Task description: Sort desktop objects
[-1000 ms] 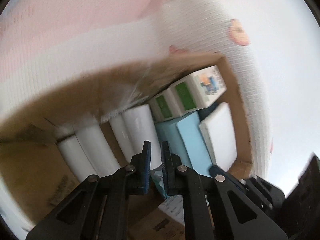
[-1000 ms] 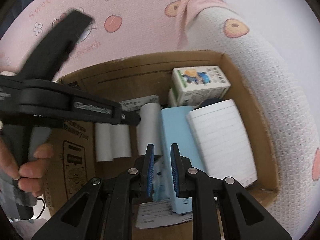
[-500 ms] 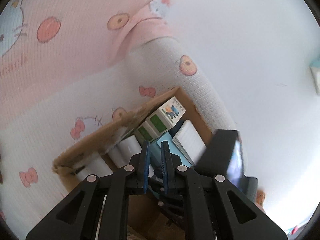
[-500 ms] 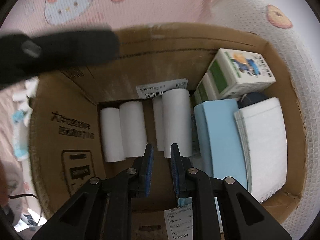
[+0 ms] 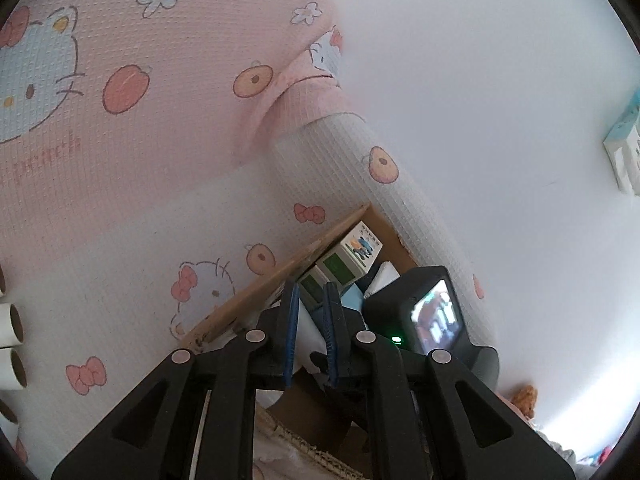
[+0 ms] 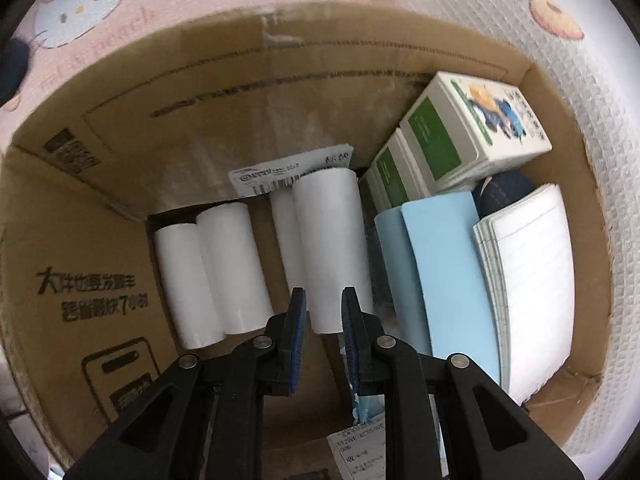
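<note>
right gripper points down into the box, jaws nearly closed, narrow gap, nothing gripped; a white roll lies just beyond the tips. left gripper is outside the box, aimed across its rim, jaws just starting to open, nothing between them. box contents: two rolls side by side at left, two more at centre, a strip of bare floor between the pairs. right of centre, blue pads and a lined pad lean on edge against the right wall. green-and-white cartons fill the far right corner. near wall floor open below the tips. three more rolls lie outside on the sheet, at the left view's edge.
</note>
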### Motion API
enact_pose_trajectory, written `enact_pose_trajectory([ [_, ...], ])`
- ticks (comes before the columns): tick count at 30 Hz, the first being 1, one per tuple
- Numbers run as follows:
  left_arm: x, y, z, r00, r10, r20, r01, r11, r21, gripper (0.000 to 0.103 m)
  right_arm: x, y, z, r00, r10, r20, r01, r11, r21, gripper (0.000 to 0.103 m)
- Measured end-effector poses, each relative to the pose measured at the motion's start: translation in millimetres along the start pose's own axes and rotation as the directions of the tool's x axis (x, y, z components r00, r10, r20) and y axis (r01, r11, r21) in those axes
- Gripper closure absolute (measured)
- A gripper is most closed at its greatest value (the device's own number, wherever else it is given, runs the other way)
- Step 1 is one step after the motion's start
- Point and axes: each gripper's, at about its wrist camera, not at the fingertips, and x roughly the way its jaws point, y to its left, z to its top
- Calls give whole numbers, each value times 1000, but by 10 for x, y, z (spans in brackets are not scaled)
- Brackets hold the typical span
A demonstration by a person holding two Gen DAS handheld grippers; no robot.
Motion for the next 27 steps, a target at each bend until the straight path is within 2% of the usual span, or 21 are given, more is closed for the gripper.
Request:
enact_pose_trajectory([
  [3,11,-22,-22,1000,19,-9,-19,999,36,85,87,54,-4,997,-63,-44,62,998,-18,89],
  [8,-2,-21,-47,1000,1,-20,0,999,47,81,74,106,69,987,-159,-13,158,987,-35,88],
  [11,-11,-3,-40,1000,6,-16,-5,999,52,80,146,105,137,996,-71,-57,69,997,-25,88],
  [12,-14,5,-37,1000,11,-16,-11,999,51,80,173,115,150,995,-64,-70,62,998,-31,88],
  [17,-22,66,-24,1000,23,-19,-22,999,33,79,245,102,201,994,-53,-99,53,999,-5,88],
  [22,-27,91,-23,999,33,-19,-32,999,28,79,271,217,232,988,-92,-121,86,995,-57,88],
  [24,-35,86,-14,999,35,-14,-35,999,36,79,199,271,254,990,-108,-90,102,993,-66,88],
  [27,-50,66,-5,999,52,-3,-52,997,59,79,-23,309,335,997,-72,17,72,996,-57,88],
])
